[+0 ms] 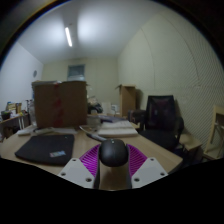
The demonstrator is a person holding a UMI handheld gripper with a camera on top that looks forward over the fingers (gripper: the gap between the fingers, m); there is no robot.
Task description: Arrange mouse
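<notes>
A dark grey computer mouse (113, 152) sits between the two fingers of my gripper (113, 158). The purple pads (92, 158) press against it on both sides, so the gripper is shut on the mouse. The wooden table (150, 148) lies below and ahead. A dark mouse mat (45, 148) lies flat on the table, ahead and to the left of the fingers. I cannot tell if the mouse touches the table.
A large cardboard box (60, 103) stands at the table's far left. A stack of white papers (118, 128) lies beyond the mouse. A black office chair (160, 115) stands beyond the table to the right.
</notes>
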